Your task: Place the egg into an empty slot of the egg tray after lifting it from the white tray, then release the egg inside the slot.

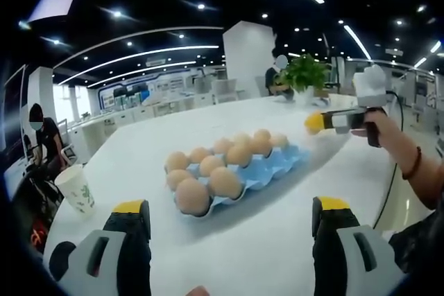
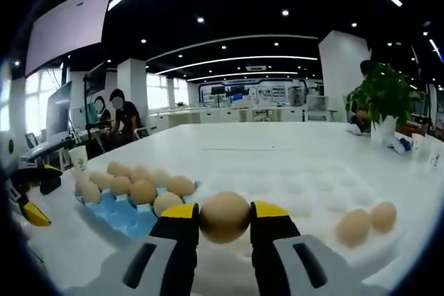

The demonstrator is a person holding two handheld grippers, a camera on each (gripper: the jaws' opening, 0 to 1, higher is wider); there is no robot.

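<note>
The right gripper [image 2: 224, 218] pinches an egg [image 2: 223, 217] between its jaws, lifted clear above the white tray [image 2: 305, 185] for carrying to the blue egg tray [image 2: 128, 214] at its left, while the left gripper [image 1: 229, 223] waits spread over the bench [image 1: 277, 240].

Left gripper view: low over the surface [image 1: 208, 129], looks past its tongs at the blue egg tray [image 1: 267, 171] — near. Right gripper view: low, tray [image 2: 125, 216] to its left. Both share tray & surface.

Tan egg [image 2: 223, 217] (pinched mid-air) between blue egg tray [image 2: 125, 217] and white tray [image 2: 326, 178].
</note>
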